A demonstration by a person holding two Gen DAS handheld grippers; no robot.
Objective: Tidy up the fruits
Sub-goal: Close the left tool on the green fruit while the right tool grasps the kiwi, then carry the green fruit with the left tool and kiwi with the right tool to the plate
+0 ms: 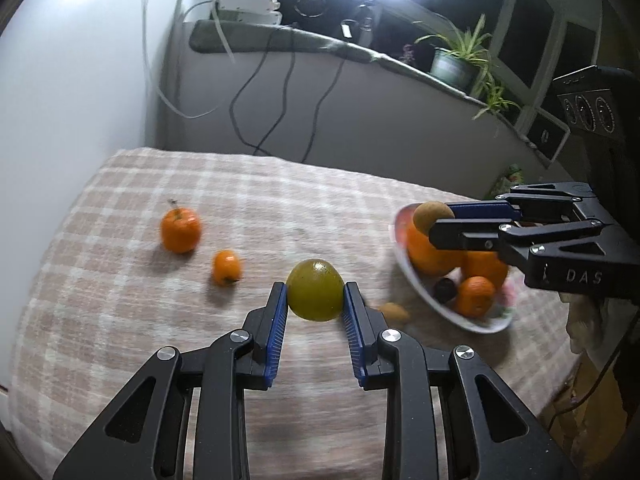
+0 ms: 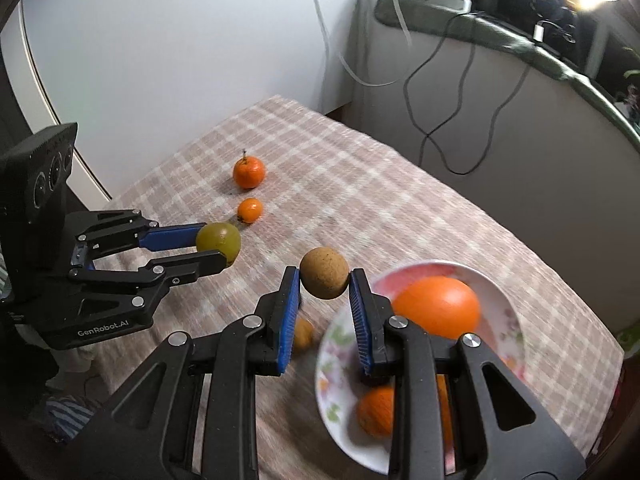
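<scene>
Between my left gripper [image 1: 315,295] pads sits a green fruit [image 1: 315,290]; my right gripper [image 2: 324,280] grips a brown fruit [image 2: 324,278] beside the bowl [image 2: 340,344] rim, open tabletop [image 2: 360,200] ahead.

Checked cloth-covered table [image 1: 120,320]: bearing stemmed orange [image 1: 180,229], smaller orange [image 1: 227,267], small brownish fruit [image 1: 394,312], floral bowl [image 1: 416,280].

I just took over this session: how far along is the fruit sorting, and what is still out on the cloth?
Done: several oranges sit in the floral bowl. In hand: the left gripper is shut on a green fruit, and the right gripper on a brown round fruit. Left: a stemmed mandarin, a small orange fruit and a brownish fruit beside the bowl.
</scene>
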